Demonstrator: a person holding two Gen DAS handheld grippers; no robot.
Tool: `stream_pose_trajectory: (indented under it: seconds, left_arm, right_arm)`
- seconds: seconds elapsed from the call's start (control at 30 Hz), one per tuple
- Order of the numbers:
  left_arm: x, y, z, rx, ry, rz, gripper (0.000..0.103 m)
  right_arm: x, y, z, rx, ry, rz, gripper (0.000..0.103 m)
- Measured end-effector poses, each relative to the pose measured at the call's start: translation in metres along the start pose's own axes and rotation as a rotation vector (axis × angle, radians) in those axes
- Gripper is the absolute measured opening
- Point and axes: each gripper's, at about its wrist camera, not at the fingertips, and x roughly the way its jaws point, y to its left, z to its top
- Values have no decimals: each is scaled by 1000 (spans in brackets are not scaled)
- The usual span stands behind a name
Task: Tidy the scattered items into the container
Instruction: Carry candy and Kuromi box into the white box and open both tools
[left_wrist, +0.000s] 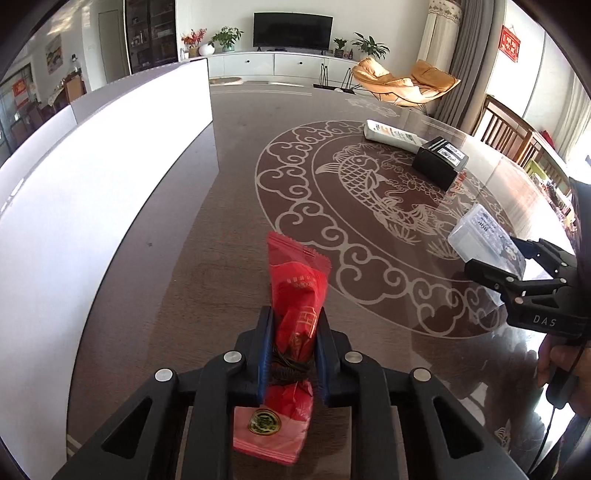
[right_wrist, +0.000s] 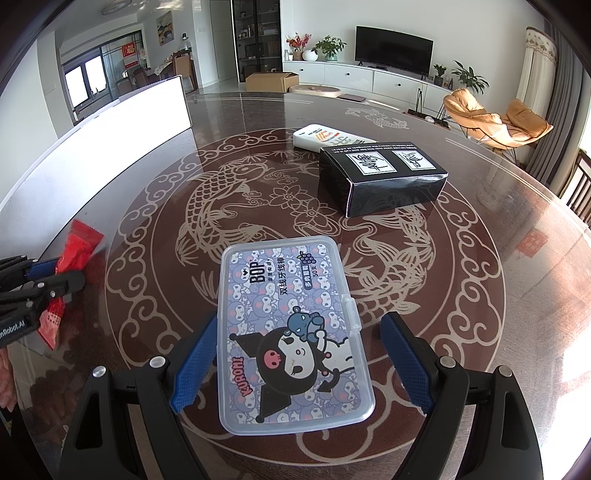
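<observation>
My left gripper (left_wrist: 295, 317) is shut on a red snack packet (left_wrist: 299, 291), whose crimped end sticks out ahead of the blue pads. The right wrist view shows that packet (right_wrist: 79, 243) and gripper (right_wrist: 55, 280) at the far left, next to the white container's wall (right_wrist: 122, 122). My right gripper (right_wrist: 299, 325) stands open around a clear plastic floss-pick box (right_wrist: 291, 332) with a cartoon label, lying flat on the table. The left pad is close to the box's edge and the right pad is clear of it. The container (left_wrist: 110, 184) fills the left of the left wrist view.
A black carton (right_wrist: 391, 184) and a white tube-like package (right_wrist: 325, 138) lie further back on the glass-topped table (right_wrist: 155, 177) with a fish pattern. From the left wrist view the right gripper (left_wrist: 493, 254) and floss box (left_wrist: 480, 229) are at the right. Chairs stand beyond the table's right edge.
</observation>
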Motion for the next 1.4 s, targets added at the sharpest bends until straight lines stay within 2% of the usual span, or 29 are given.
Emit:
stream_pose_trajectory:
  seconds: [0.03,0.07,0.17,0.27,0.43,0.5,0.6,0.7,0.87,0.97,1.1,1.23,1.33,1.4]
  left_arm:
    - [0,-1,1,0,9,-24,18]
    - [-2,-4,0,4,11,-36,18]
    - [-12,-10,-5,-18,4,-97,18]
    - [-24,-11,-10,-48,-19,-139,18]
    - [-28,-16,-12,-47,-8,-151,18]
    - [-40,-12,-7,-62,-27,-174,18]
    - [-69,5,13,-88,-79,-190,18]
    - [-101,44,41,-128,-126,-197,18]
    - [-141,139,90,-199,-182,-113,18]
    - [-141,198,111,-254,-174,-43,18]
    - [-118,259,127,-323,-134,30,18]
    - [-83,295,134,-367,-68,51,18]
    - [-58,306,134,-379,-26,62,18]
    - [-45,309,132,-386,10,56,18]
  right_arm:
    - [-2,-2,-1,15,-4,32,83]
    - [-4,-4,-1,30,-9,54,62]
    - [-16,-9,-3,75,2,95,62]
    - [-38,-3,-4,64,-22,96,62]
    - [-46,15,-4,48,6,104,62]
    - [-48,27,3,40,6,125,62]
    - [-58,53,30,12,-22,166,62]
    - [-71,95,74,-42,-69,223,62]
    - [-80,183,162,-120,-140,345,62]
    - [-66,237,212,-155,-153,397,62]
    - [-16,299,256,-209,-111,376,62]
    - [44,333,271,-229,-26,333,62]
    - [78,342,275,-223,24,296,63]
    - [96,343,277,-204,54,308,63]
